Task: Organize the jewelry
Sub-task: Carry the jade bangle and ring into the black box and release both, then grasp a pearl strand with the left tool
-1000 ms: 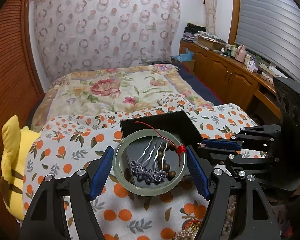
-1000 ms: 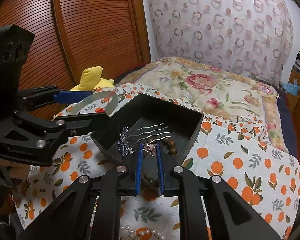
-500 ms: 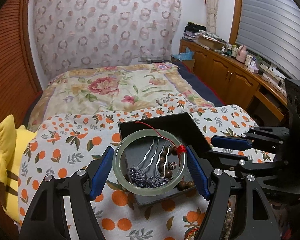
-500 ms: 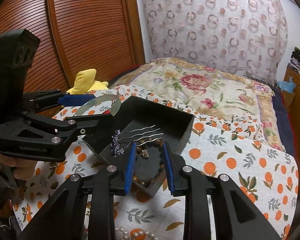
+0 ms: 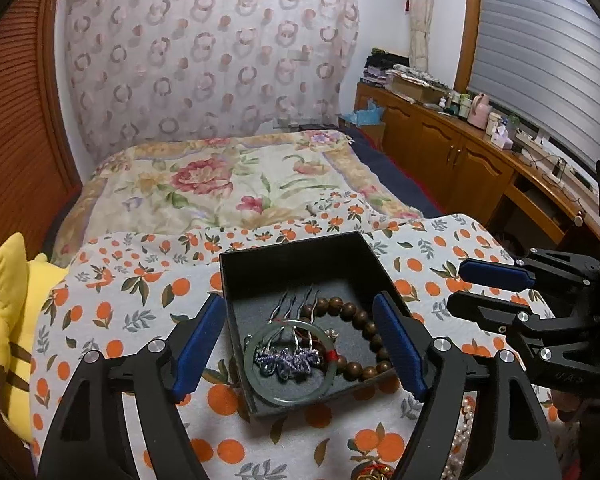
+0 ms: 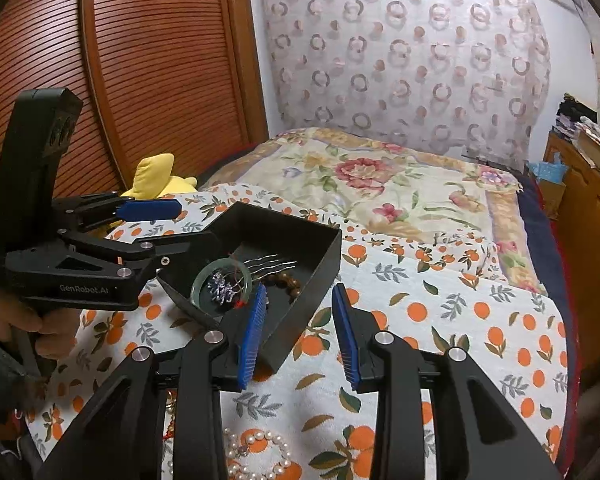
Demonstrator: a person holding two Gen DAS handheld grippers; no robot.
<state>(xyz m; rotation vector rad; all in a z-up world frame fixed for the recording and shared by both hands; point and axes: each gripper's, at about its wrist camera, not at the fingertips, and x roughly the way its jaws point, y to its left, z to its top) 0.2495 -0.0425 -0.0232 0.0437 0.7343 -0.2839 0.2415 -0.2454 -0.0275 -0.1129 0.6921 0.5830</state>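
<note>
I see both my left claw [image 5: 298, 344] and right claw [image 6: 300, 334] spread wide and empty, while the jade bangle [image 5: 290, 362] lies low-centre in the black box [image 5: 292, 256], apparently atop the hairpins [image 5: 288, 356].

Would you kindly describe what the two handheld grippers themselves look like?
Both the left gripper and the right gripper are matte black angular frames with silver bolts and ribbed blue finger pads. The left one's side reads "GenRobot.AI" in pale letters. A bare hand with a dark sleeve grips its handle.
</note>
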